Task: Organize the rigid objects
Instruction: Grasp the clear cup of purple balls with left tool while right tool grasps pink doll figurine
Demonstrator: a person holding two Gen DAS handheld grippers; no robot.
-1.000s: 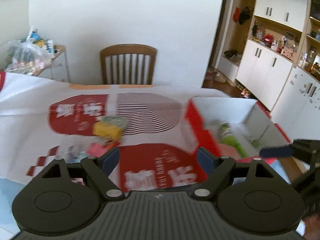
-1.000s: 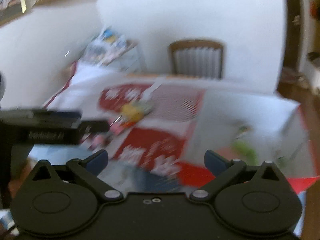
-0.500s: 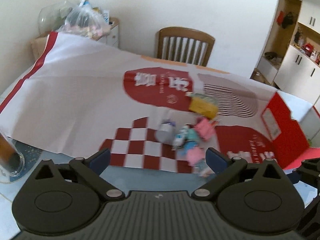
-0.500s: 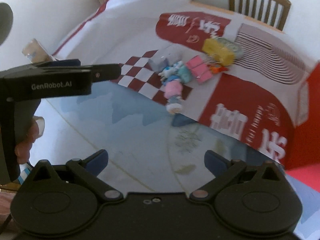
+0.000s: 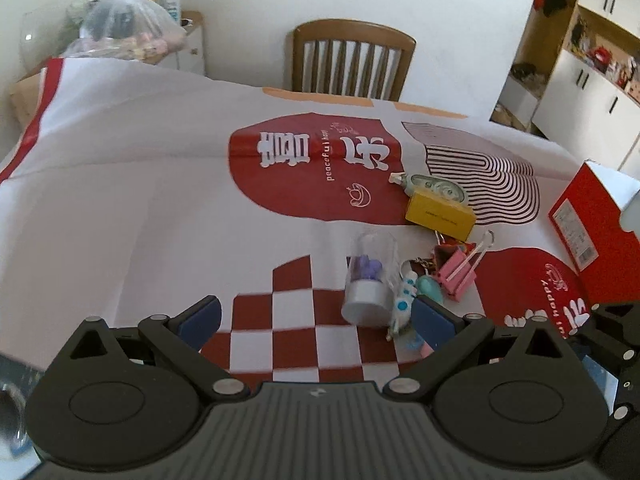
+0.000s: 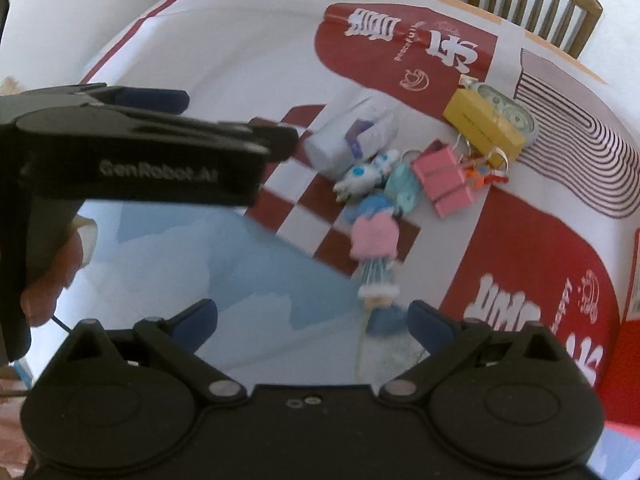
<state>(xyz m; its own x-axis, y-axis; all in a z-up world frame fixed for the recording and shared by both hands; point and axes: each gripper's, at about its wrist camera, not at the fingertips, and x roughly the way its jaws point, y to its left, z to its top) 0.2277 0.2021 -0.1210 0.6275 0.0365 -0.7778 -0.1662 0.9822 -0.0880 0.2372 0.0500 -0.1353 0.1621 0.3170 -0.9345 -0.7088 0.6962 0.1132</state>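
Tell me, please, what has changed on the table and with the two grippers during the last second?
Both grippers swung from the red box toward the toy pile and came lower. The left gripper now faces the clear capsule; the right gripper nears the pink doll. Both stayed open and empty. The toys did not move.

The toys sit close together on the paper sheet (image 5: 120, 184). The box (image 5: 439, 214) is behind the clip (image 5: 458, 276). The jar (image 5: 368, 280) lies left, maybe touching the small figure (image 5: 404, 300).
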